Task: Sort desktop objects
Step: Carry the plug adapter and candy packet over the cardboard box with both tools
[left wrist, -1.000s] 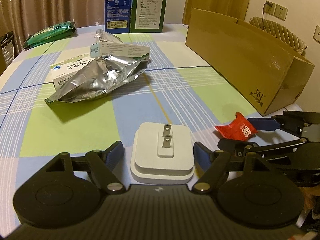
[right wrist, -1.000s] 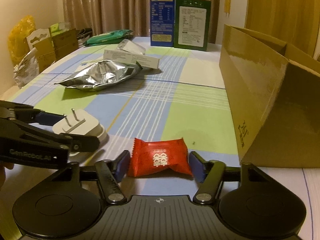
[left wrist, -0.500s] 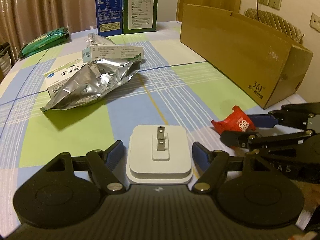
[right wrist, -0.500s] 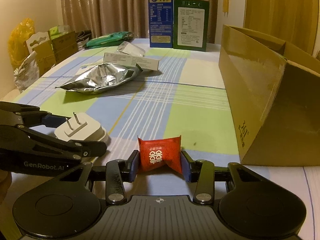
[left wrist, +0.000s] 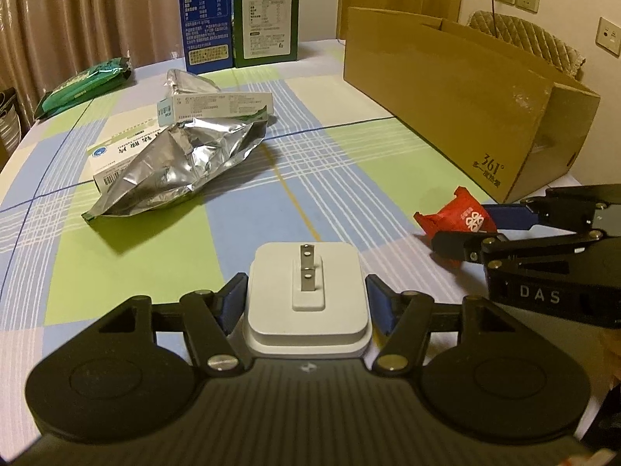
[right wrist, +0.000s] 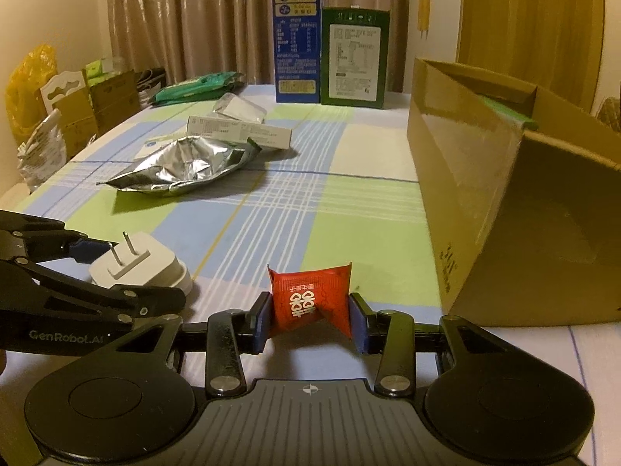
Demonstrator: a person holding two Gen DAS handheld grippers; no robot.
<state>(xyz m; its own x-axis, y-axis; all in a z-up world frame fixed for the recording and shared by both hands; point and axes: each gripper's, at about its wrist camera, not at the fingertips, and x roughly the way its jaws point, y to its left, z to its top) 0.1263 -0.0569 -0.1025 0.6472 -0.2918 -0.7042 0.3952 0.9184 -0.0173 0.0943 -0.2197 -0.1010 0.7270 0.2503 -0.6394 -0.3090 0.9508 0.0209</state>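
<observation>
I see a checked worktop (left wrist: 333, 124). A big cardboard box (left wrist: 458, 89) stands at two o'clock from my left tool. At eleven o'clock lies a crumpled foil bag (left wrist: 182, 167) over white cartons (left wrist: 217, 105). Two tall cartons (left wrist: 238, 11) stand at twelve o'clock, at the far edge. My left tool (left wrist: 306, 303) has been closing around the white plug (left wrist: 306, 299), prongs up; its pads sit right at the plug's sides, though I cannot tell if they press. My right tool (right wrist: 310, 320) is clenched on the red sachet (right wrist: 310, 299), at three o'clock from the plug.
</observation>
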